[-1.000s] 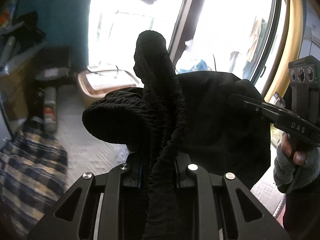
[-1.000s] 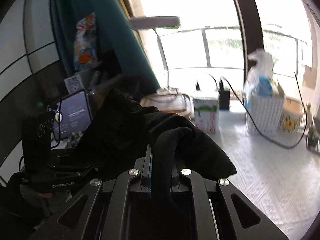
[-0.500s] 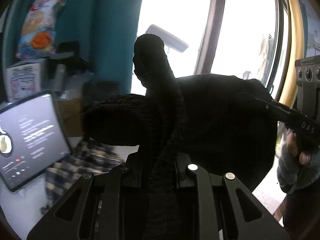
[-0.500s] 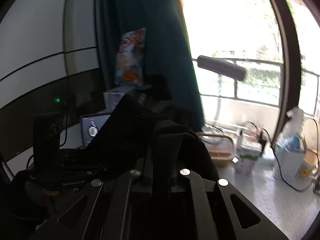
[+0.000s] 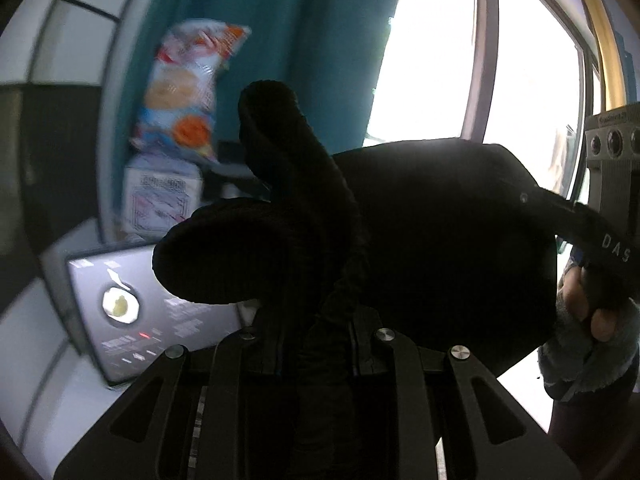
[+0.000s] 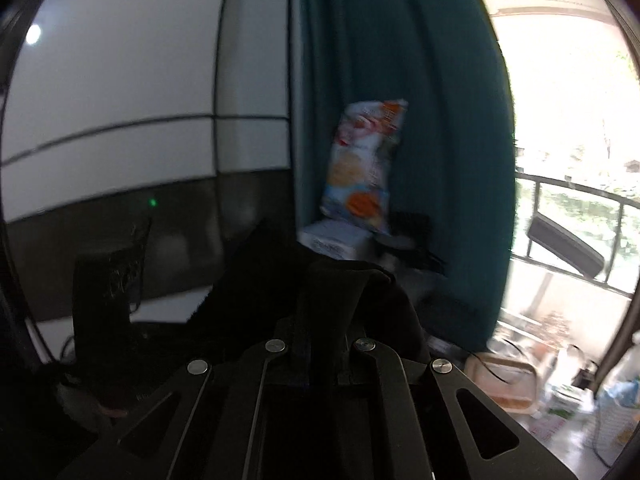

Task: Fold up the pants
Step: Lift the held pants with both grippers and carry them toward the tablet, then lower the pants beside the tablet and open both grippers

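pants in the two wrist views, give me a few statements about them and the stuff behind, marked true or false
1. The black pants are clamped in the left tongs. True.
2. The right tongs are empty. False: black fabric runs up between their fingers, which are shut on it.
3. A snack bag hangs in front of a teal curtain. True.
4. The pants lie flat on a table. False: they are bunched and held up in the air between the two tongs.
5. A lit tablet screen shows at lower left in the left wrist view. True.
6. The curtain is bright red. False: it is teal.
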### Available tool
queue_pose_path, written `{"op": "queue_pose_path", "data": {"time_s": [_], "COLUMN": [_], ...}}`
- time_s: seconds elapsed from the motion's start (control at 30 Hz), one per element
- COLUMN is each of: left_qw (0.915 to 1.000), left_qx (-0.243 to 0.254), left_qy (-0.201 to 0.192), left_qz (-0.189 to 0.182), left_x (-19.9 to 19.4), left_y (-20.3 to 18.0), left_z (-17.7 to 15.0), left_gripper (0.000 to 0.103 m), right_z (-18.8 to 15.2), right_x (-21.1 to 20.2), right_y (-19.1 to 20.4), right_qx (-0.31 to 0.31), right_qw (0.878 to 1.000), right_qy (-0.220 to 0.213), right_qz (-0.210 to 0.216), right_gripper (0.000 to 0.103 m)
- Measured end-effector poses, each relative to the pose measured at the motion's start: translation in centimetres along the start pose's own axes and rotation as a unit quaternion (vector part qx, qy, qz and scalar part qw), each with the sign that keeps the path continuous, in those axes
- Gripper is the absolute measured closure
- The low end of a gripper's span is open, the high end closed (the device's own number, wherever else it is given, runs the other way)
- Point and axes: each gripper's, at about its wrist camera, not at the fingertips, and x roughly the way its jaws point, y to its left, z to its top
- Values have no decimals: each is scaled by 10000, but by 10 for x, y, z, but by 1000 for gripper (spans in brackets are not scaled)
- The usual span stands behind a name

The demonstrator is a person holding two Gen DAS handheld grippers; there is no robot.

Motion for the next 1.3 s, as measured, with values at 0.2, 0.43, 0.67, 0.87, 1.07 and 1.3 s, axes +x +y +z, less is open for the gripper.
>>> {"op": "queue_pose_path", "data": {"time_s": [0.2,0.43,0.67,0.87,1.07,1.3], "left_qw": [9991,9956,9720,9680,9661,9640], "left_qx": [206,110,-187,-289,-615,-746], "left_qy": [-210,911,2337,2487,2491,2501], "left_qz": [308,211,189,180,294,504], "left_x": [-33,36,135,141,115,90], "left_y": [22,47,66,73,83,86], "left_z": [20,-29,-113,-126,-136,-144], "left_gripper": [82,82,80,63,46,40], "right_z": [19,-52,-174,-238,-244,-268], "right_x": [11,46,97,108,92,67], "right_y": [30,-10,-82,-97,-89,-73], "right_qx": [-52,535,1533,2004,2026,2134], "right_qw": [9995,9969,9709,9529,9488,9398], "right_qy": [-286,378,1675,2154,2371,2669], "right_qz": [150,-434,-766,-734,-497,-24], "right_gripper": [98,98,98,98,85,29]}}
